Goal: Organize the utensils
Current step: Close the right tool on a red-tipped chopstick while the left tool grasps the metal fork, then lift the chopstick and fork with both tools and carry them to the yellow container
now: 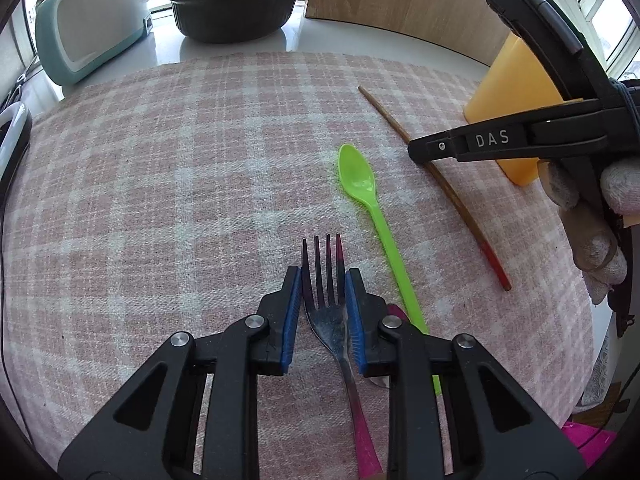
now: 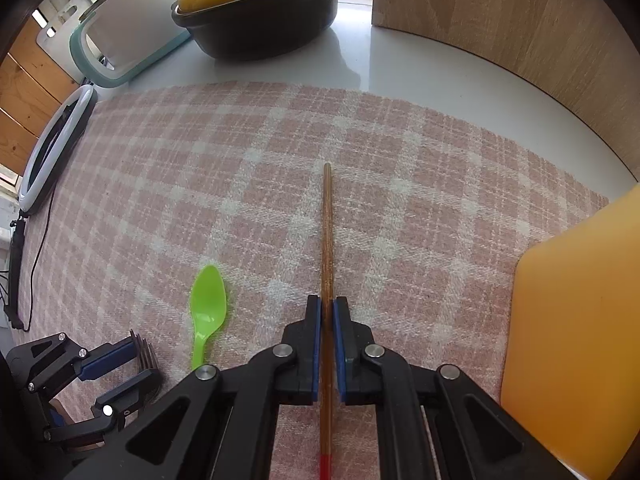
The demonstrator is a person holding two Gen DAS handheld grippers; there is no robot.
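Honestly, both tools look easy. The fork (image 1: 326, 280) is stiff metal with a slick pink handle, and the left gripper (image 1: 323, 280) pinches it at the neck just below the tines. The chopstick (image 2: 327, 240) is light, thin wood that could roll; the right gripper (image 2: 327, 308) is clamped around its middle. The green spoon (image 1: 360, 184) lies loose on the cloth-covered surface (image 1: 160, 200) between them.

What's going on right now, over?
Left gripper clamps fork. Right gripper clamps chopstick. Green spoon lies loose between. Nothing blocking.
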